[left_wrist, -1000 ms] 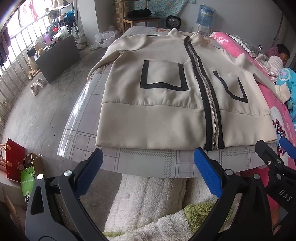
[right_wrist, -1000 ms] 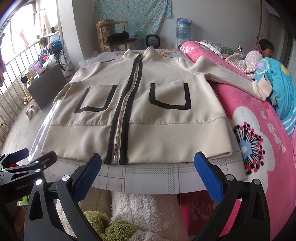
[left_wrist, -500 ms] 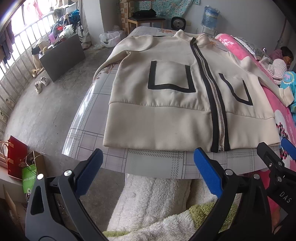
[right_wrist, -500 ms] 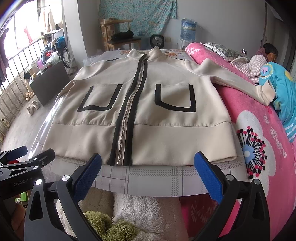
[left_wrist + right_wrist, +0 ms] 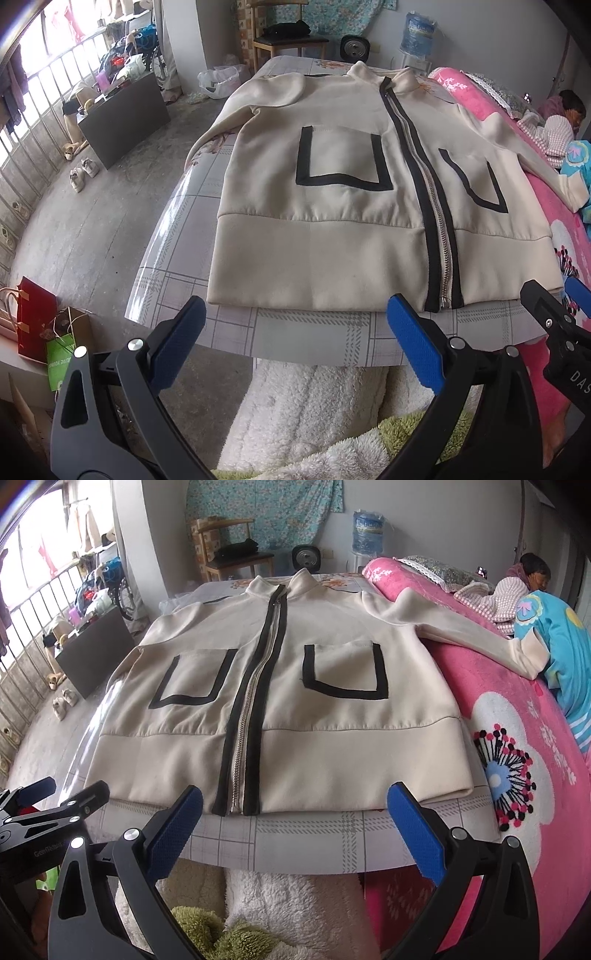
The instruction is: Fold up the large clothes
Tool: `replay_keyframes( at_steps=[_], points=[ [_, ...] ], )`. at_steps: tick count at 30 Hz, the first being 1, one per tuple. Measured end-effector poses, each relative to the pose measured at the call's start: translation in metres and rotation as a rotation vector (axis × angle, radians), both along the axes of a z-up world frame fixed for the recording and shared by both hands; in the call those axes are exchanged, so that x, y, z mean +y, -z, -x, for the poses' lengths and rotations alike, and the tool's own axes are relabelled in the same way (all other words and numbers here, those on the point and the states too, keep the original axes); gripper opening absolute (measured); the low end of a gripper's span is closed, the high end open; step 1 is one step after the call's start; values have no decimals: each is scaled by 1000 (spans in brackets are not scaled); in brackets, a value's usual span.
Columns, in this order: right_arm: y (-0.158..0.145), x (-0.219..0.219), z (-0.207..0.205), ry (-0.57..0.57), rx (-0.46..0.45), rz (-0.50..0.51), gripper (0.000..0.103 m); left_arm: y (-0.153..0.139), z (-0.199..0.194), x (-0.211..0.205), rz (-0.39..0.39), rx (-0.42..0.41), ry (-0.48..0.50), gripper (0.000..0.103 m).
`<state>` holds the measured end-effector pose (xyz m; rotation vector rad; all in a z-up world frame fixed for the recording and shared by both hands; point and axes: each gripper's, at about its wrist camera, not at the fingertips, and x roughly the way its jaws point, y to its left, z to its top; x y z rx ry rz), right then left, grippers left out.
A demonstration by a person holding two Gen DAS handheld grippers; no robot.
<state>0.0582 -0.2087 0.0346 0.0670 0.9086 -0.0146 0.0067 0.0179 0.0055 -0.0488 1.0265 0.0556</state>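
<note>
Home bedroom: pink floral blanket point(image 5: 517, 738), wooden chair point(image 5: 236, 563), water jug point(image 5: 367, 531).

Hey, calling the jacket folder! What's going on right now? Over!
Left gripper open, empty. Right gripper open, empty. Beige jacket flat on table, zipped, unfolded; one sleeve draped onto pink blanket.

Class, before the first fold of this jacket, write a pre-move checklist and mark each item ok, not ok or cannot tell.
1. Jacket lies flat, front up: ok.
2. Zipper closed along its length: ok.
3. Left gripper open, holding nothing: ok.
4. Right gripper open, holding nothing: ok.
5. Sleeves ready: right sleeve spread onto the pink blanket: ok; left sleeve hangs over the table edge: not ok.
</note>
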Motion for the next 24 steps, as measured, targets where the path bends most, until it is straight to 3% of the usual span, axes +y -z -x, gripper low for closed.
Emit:
replay_keyframes(
  at_steps=[9,14,17,20,24],
  points=[
    [1,-4,-7,19,-28,32,98,4,-17,-5,-3,-16,32,95],
    [2,-12,-11,44,-39,54,98,2,-26,-9,-31,-88,63,95],
    [1,-14,-23,48,-49,62,98,3,-36,-6,12,-109,91,95],
    [-3,-11,-50,28,-43,-16,98,1,-50,1,106,-127,133,95],
    [-15,14,-86,-54,-82,-1,98,-9,-66,10,167,-179,168,95]
  ],
)
